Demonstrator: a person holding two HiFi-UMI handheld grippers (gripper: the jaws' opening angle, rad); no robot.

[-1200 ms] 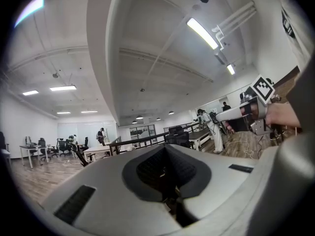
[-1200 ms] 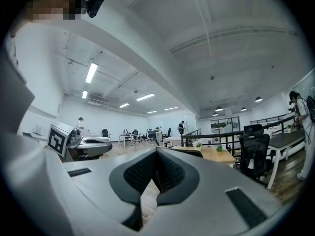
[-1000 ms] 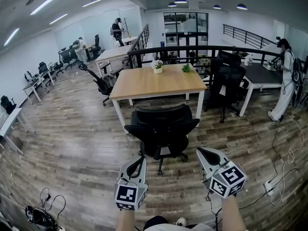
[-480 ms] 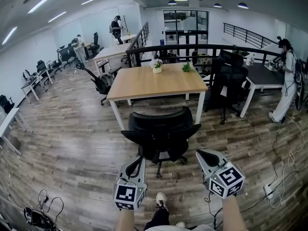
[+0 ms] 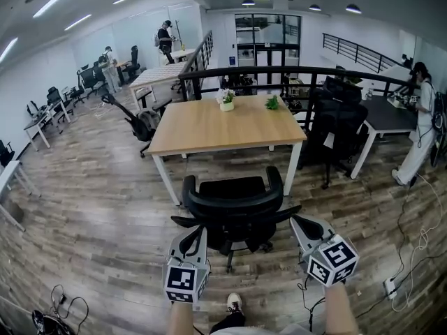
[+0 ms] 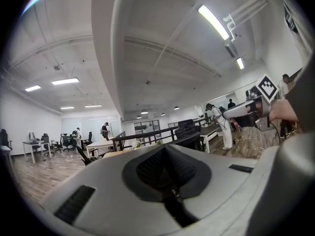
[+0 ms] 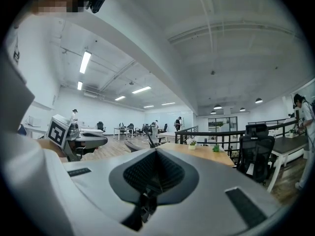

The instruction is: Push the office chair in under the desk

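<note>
Two grey, wedge-shaped shells are seen, the left gripper (image 5: 198, 233) and the right gripper (image 5: 299, 222). Each is lined inside with black ribbed padding, and a cube (image 5: 183, 283) of black-and-white square markers is fixed at its rear. A white shoe (image 5: 235, 303) and dark trousers (image 5: 227, 323) are worn.

Light wooden surface (image 5: 223, 128) on white legs, white pot of flowers (image 5: 226, 98) and small green plant (image 5: 272, 102) near its far edge, wood-plank floor (image 5: 91, 215) below, black office chair (image 5: 234, 204) standing at the near edge, loose cables (image 5: 412, 250) at right.
</note>
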